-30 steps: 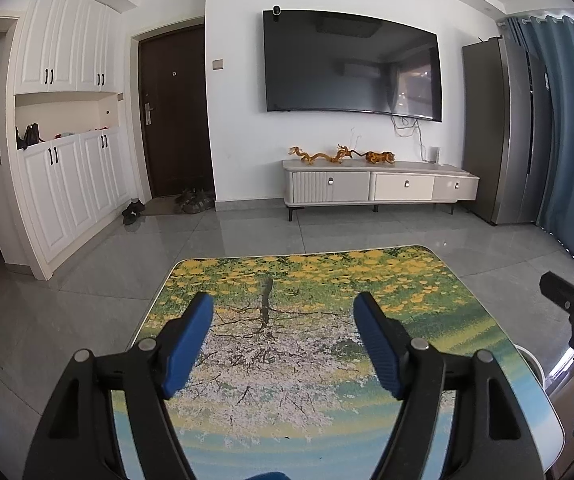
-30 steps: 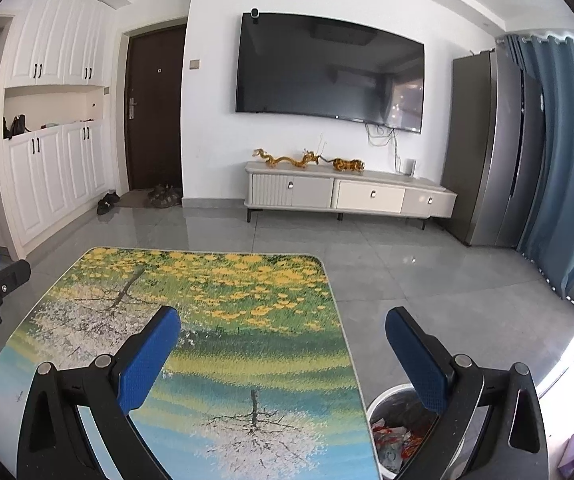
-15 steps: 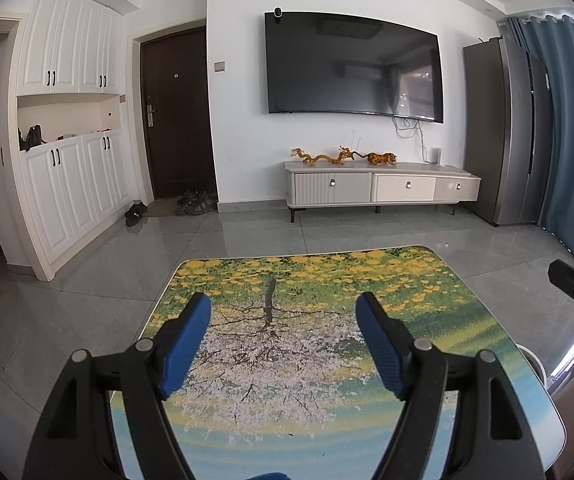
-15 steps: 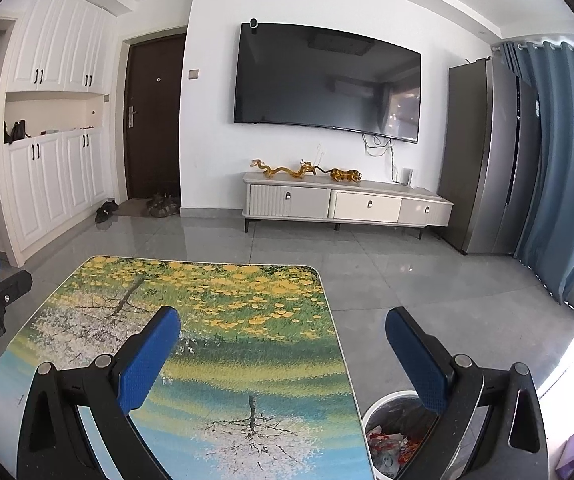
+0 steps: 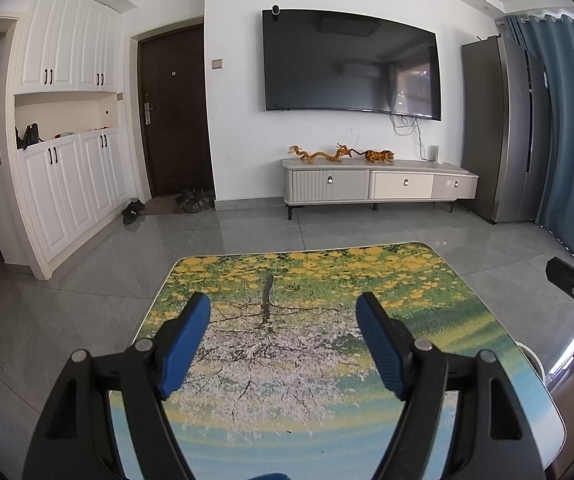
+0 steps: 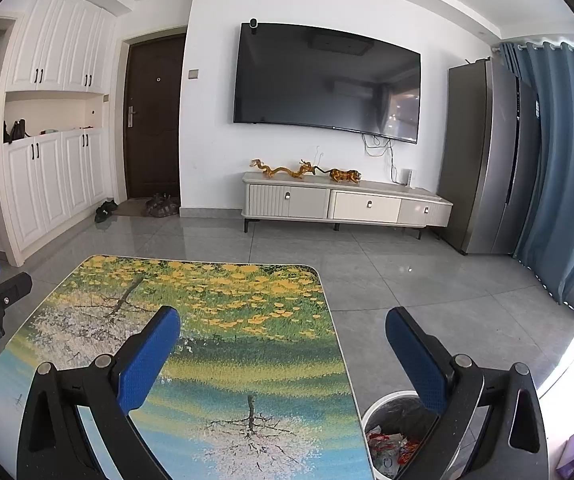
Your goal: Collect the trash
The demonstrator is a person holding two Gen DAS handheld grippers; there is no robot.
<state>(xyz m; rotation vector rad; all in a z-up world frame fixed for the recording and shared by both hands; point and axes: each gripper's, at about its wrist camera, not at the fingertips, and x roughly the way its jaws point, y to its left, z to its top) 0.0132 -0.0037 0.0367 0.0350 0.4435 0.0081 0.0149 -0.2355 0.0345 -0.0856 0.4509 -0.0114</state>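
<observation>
Two grippers are held level above the rectangular surface printed with a yellow-flowered tree scene (image 5: 327,300), and neither carries anything. The left gripper (image 5: 283,320) is kept over the middle of the print with its blue-padded fingers (image 5: 185,340) spread apart and nothing between them. The right gripper (image 6: 283,336) is held over the right edge of the same surface, its blue-padded fingers (image 6: 149,356) likewise parted wide, so that one finger is seen over the print and the other over the white round waste bin (image 6: 387,404).

The bin is stood on the grey tiled floor (image 6: 427,280) just beside the surface's right edge, probably so that trash can be dropped with a short sideways move. Crumpled wrappers with red and white print (image 6: 383,440) are seen lying inside it; these are the only trash visible in either view. In the left wrist view only a sliver of the bin's white rim (image 5: 531,354) is shown past the surface's edge.

No litter is seen on the printed top in either view. From this it is judged that the collecting is finished or nearly so, and that the parted fingers and raised, forward-facing pose suit a rest or a survey of the room rather than a grasp. Whether loose trash lies below the camera edges cannot be told.
</observation>
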